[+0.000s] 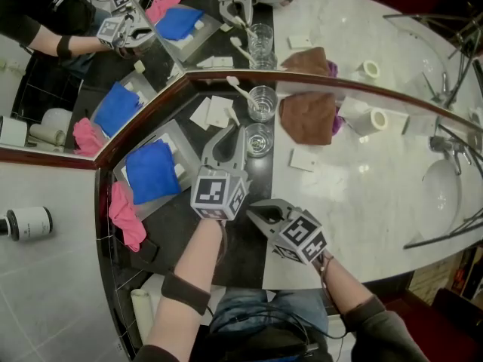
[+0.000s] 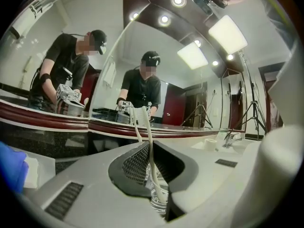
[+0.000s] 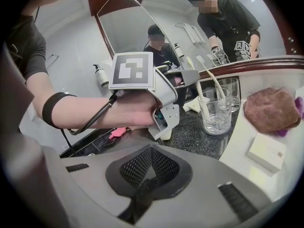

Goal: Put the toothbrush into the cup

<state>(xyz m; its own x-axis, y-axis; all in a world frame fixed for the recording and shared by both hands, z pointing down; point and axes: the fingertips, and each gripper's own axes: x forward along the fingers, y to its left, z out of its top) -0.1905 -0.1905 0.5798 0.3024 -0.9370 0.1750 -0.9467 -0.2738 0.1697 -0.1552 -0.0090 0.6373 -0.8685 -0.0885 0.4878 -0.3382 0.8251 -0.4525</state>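
My left gripper (image 1: 240, 137) is shut on a white toothbrush (image 2: 147, 137), which stands nearly upright between its jaws. The brush's lower end is inside the clear glass cup (image 2: 159, 201) on the dark counter. From the right gripper view, the toothbrush (image 3: 203, 103) leans in the cup (image 3: 217, 114) with the left gripper (image 3: 190, 76) holding it just above the rim. In the head view the cup (image 1: 258, 139) sits right in front of the mirror. My right gripper (image 3: 151, 172) is shut and holds nothing; it hovers low at the counter's near edge (image 1: 256, 216), behind the left hand.
A mirror (image 1: 226, 74) runs along the back and repeats the cup and brush. A brown towel (image 1: 308, 119) and a small white box (image 1: 303, 160) lie right of the cup. A blue cloth (image 1: 151, 170) and pink cloth (image 1: 124, 216) lie left. A sink tap (image 1: 445, 145) stands far right.
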